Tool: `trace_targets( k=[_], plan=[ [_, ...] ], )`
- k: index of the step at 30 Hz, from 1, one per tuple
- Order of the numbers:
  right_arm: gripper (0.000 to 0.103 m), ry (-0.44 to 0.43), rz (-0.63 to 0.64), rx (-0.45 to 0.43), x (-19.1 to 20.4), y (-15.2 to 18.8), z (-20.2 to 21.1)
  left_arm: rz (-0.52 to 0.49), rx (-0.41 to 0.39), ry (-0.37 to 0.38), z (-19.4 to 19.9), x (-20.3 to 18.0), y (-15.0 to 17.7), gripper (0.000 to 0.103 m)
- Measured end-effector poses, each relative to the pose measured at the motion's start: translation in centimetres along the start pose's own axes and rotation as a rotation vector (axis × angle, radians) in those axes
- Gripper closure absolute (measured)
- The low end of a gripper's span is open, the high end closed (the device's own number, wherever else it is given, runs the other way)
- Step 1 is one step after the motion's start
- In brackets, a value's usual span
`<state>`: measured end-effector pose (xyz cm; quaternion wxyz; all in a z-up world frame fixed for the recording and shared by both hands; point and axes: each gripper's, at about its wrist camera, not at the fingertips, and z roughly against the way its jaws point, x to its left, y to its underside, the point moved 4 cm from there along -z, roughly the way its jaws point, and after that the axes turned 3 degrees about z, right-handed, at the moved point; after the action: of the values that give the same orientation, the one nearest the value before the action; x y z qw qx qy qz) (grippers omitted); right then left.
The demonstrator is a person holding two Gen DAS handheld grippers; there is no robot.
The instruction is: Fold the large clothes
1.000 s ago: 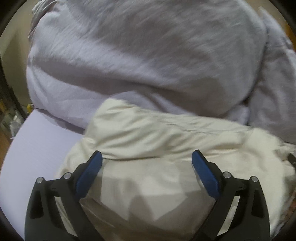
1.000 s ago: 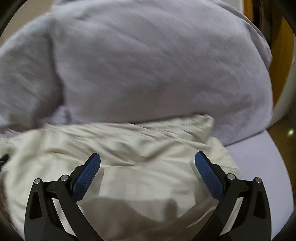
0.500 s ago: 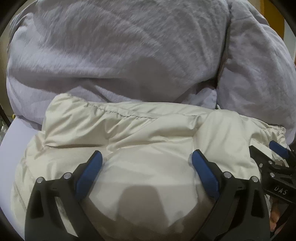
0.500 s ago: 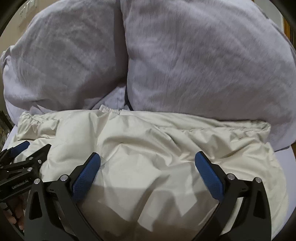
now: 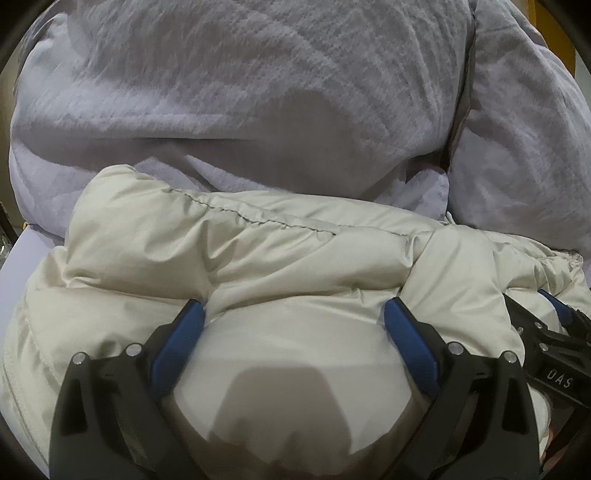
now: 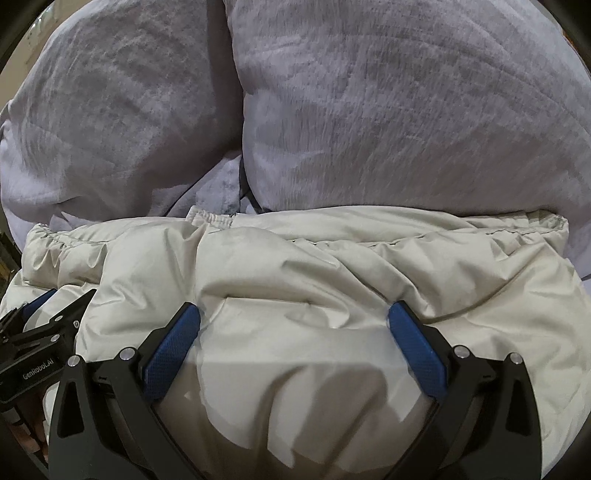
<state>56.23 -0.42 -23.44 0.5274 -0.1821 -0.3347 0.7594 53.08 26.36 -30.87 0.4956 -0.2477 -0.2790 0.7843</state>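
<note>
A cream puffy jacket (image 5: 258, 258) lies folded into a thick bundle on a bed, with a stitched seam along its far edge. It also fills the lower half of the right wrist view (image 6: 314, 266). My left gripper (image 5: 293, 314) is open, its blue pads pressed down into the jacket's padding on both sides of a bulge. My right gripper (image 6: 293, 317) is open and pressed into the jacket the same way. The right gripper shows at the right edge of the left wrist view (image 5: 550, 332), and the left gripper at the left edge of the right wrist view (image 6: 44, 325).
Two large lavender-grey pillows (image 5: 240, 92) (image 6: 406, 110) stand right behind the jacket, touching its far edge. The pale lavender sheet (image 5: 22, 251) shows at the left. A wooden headboard (image 5: 554, 33) is at the far right.
Both grippers swung inward from the jacket's outer ends toward its middle and came closer, pressing down into the padding. Each gripper now appears in the other's view. Jaws stayed open.
</note>
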Motion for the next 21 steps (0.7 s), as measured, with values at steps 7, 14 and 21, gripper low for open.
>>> trace_targets(
  k=[7,14,21],
  plan=[
    [0.001,-0.013,-0.011,0.02,0.3,0.0,-2.0,-0.003,0.011,-0.005,-1.1,-0.4,0.6,0.004],
    [0.001,0.042,-0.047,0.071,-1.9,-0.6,1.4,-0.009,0.026,-0.012,2.9,1.8,0.8,0.005],
    [0.001,0.207,-0.18,0.048,-8.6,2.0,8.2,0.021,-0.001,-0.045,7.9,6.2,2.7,0.005]
  ],
)
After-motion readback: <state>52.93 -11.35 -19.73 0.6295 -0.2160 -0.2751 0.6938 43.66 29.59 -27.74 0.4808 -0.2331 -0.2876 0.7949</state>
